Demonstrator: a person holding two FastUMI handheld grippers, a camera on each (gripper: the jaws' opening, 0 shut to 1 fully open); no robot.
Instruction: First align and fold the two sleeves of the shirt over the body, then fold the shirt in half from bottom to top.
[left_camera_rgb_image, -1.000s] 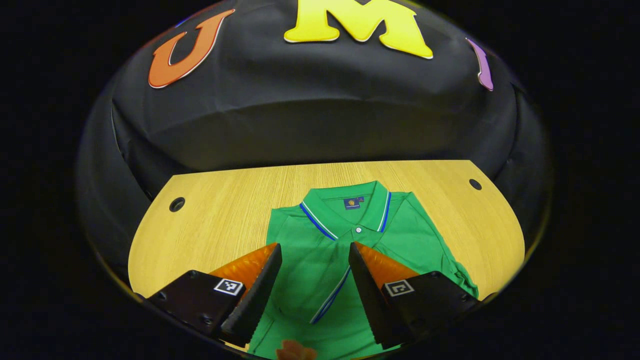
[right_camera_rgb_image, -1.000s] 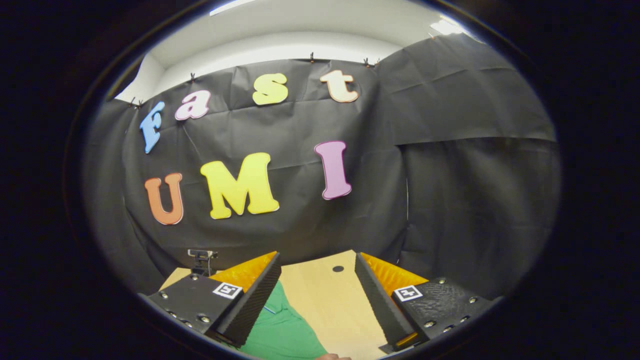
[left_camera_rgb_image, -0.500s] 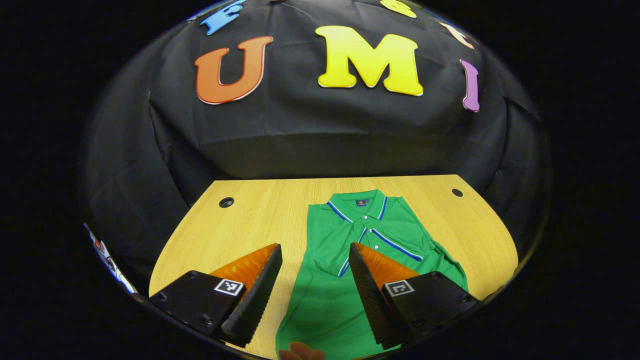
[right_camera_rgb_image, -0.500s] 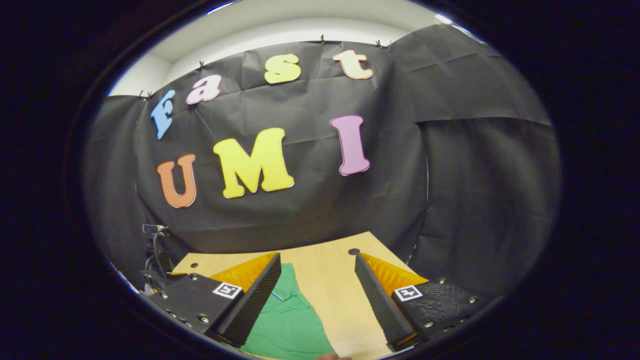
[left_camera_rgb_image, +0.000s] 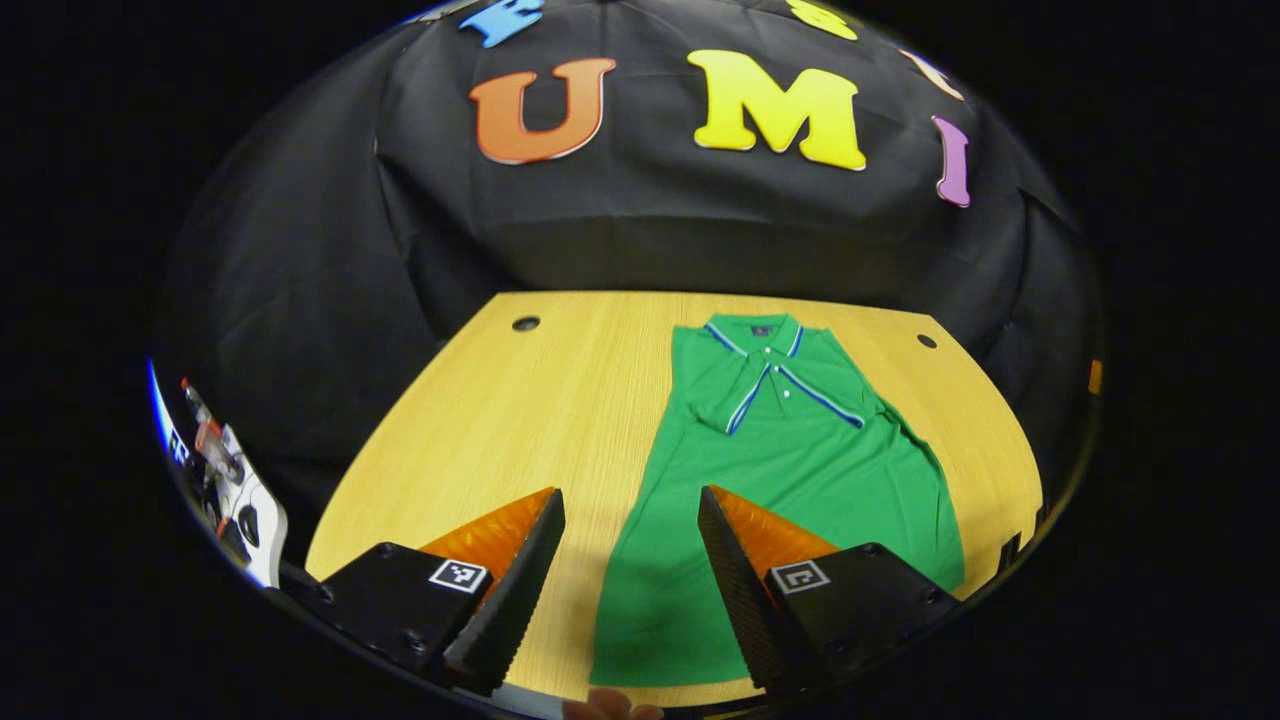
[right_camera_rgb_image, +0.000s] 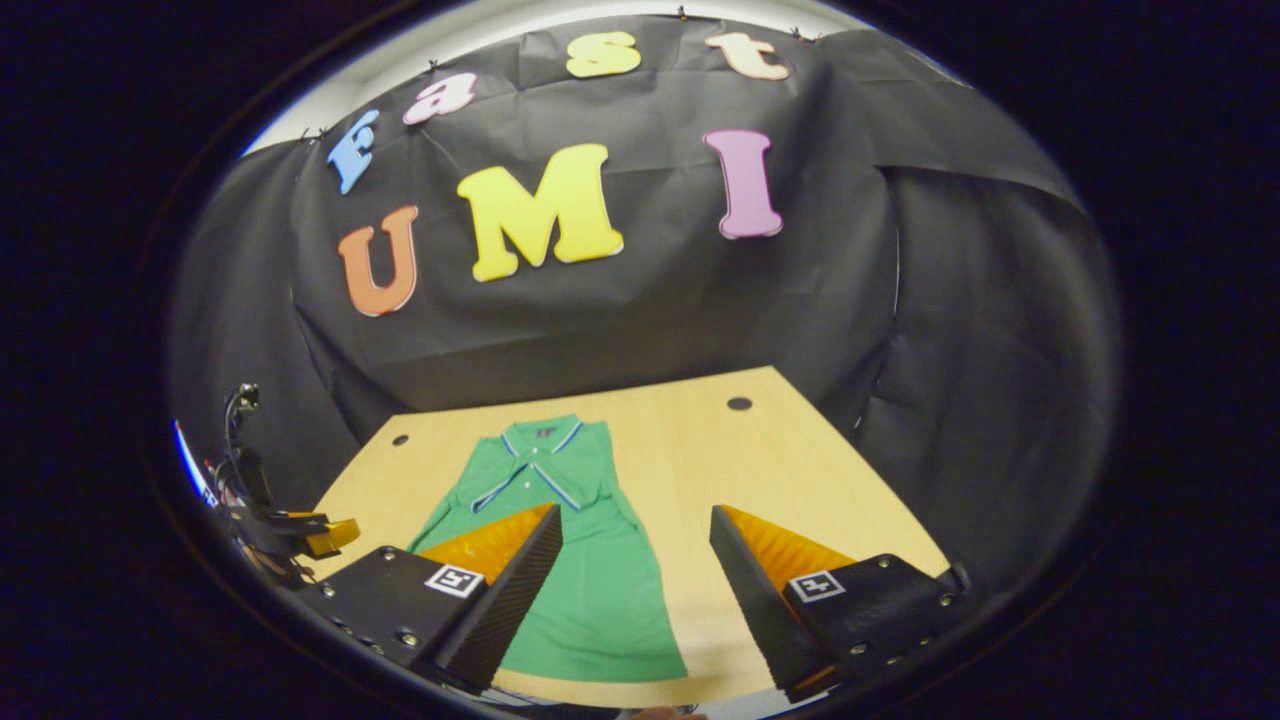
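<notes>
One counter (left_camera_rgb_image: 520, 420) of pale wood carries everything, and it is bare around the garment, which gives room to work from either side. On it lies one green shirt (left_camera_rgb_image: 790, 470), flat and face up, collar toward the booth's wall and hem toward the near edge — an orientation that suits a bottom-to-top fold, since the hem is the part closest to the person. The shirt reads as a long narrow strip: both sleeves appear already turned in over the body, their striped cuffs (left_camera_rgb_image: 790, 385) meeting in a V just below the collar, so I judge the sleeve step done and the halving fold as the one in hand. In the right gripper view the same shirt (right_camera_rgb_image: 590, 590) sits left of centre, its hem near the counter's front edge. There are two sets of tongs. The left tongs (left_camera_rgb_image: 630, 590) hover above the hem end with the jaws wide apart and nothing between them; the right tongs (right_camera_rgb_image: 635, 600) likewise stand spread and empty, above the shirt's right side and the bare wood beside it. Held high and back like this, they seem poised to drop onto the two bottom corners. Three round holes pierce the counter — two toward its far edge (left_camera_rgb_image: 526, 323) (left_camera_rgb_image: 927, 341) seen from the left, and a smaller one (right_camera_rgb_image: 400, 439) seen from the right.
</notes>
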